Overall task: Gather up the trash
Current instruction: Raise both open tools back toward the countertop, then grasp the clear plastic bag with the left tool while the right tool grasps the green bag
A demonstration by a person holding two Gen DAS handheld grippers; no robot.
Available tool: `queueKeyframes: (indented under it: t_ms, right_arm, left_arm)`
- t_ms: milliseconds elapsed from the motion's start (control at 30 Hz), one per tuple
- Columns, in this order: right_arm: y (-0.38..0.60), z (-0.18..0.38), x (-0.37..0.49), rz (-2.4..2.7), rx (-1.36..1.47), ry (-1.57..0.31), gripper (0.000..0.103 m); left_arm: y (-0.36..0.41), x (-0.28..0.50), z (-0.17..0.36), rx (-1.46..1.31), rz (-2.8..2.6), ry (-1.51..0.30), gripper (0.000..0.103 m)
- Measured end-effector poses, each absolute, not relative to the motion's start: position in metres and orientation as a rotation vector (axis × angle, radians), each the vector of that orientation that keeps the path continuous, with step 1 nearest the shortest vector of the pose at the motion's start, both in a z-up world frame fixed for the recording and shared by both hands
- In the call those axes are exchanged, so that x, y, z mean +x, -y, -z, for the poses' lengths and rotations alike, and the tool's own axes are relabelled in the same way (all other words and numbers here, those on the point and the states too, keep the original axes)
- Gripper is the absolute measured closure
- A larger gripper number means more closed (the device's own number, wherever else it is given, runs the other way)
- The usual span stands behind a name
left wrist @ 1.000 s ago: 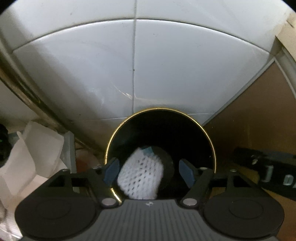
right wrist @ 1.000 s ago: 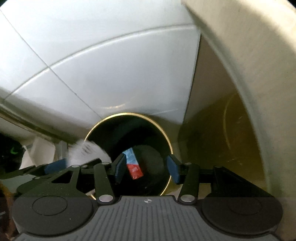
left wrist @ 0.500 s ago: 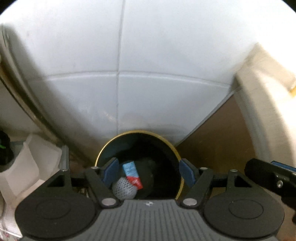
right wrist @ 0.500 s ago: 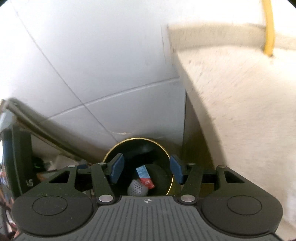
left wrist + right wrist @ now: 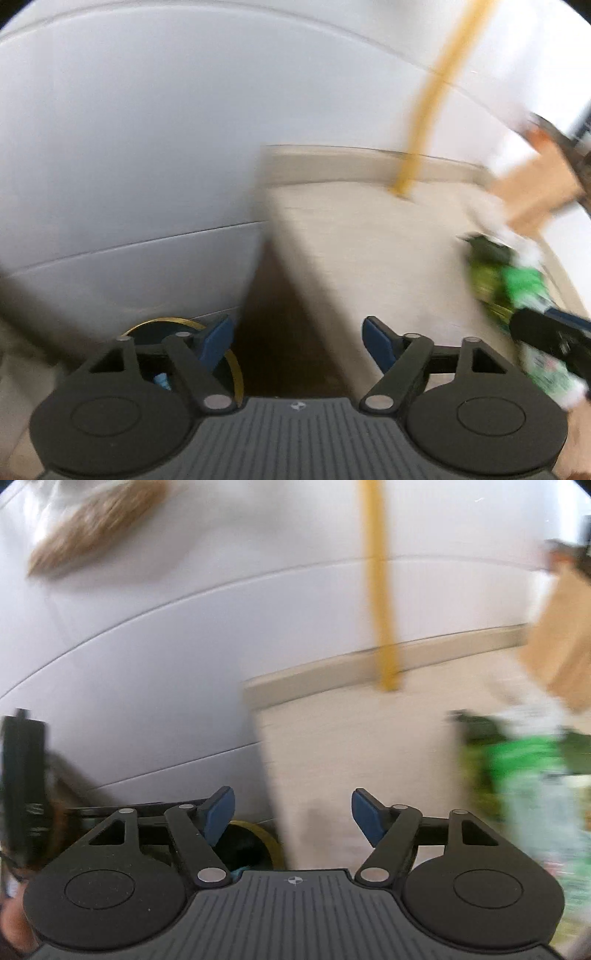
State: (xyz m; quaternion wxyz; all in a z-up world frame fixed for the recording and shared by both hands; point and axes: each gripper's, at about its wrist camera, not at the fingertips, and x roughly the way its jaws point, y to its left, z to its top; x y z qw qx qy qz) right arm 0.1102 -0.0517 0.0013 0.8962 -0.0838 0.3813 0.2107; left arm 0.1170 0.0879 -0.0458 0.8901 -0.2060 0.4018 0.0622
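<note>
- Hanging above the floor, the left gripper (image 5: 297, 339) is seen with its blue pads spread wide; the jaws have just been opening further, and nothing lies between them.
- The right gripper (image 5: 293, 818) is likewise seen spread wide, its jaws just opened further, with nothing between the pads.
- The gold-rimmed black bin (image 5: 184, 354) is found low at the left in the left wrist view, partly hidden behind the left finger; a scrap of blue trash (image 5: 162, 380) is glimpsed inside it.
- In the right wrist view the same bin is noted beneath the left finger, against the white tiled wall (image 5: 166, 646).
- A beige counter (image 5: 369, 258) is seen right of the bin, with a yellow pole (image 5: 424, 110) standing at its back edge.
- Green packaging (image 5: 509, 284), blurred, is noted on the counter at the right, beside a brown paper bag (image 5: 557, 638).
</note>
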Motion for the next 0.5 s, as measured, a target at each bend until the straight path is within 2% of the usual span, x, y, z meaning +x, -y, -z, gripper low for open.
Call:
queueKeyframes:
  t_ms: [167,500]
  right_arm:
    - [0.114,-0.015,0.105,-0.248,-0.195,-0.725,0.018]
    - [0.183,-0.014,0.09,-0.108,-0.207,-0.703,0.016]
  left_arm:
    - [-0.039,0.133,0.037,-0.372,0.039,-0.853,0.027]
    - [0.019,0.164,0.049,-0.28,0.084,-0.911,0.028]
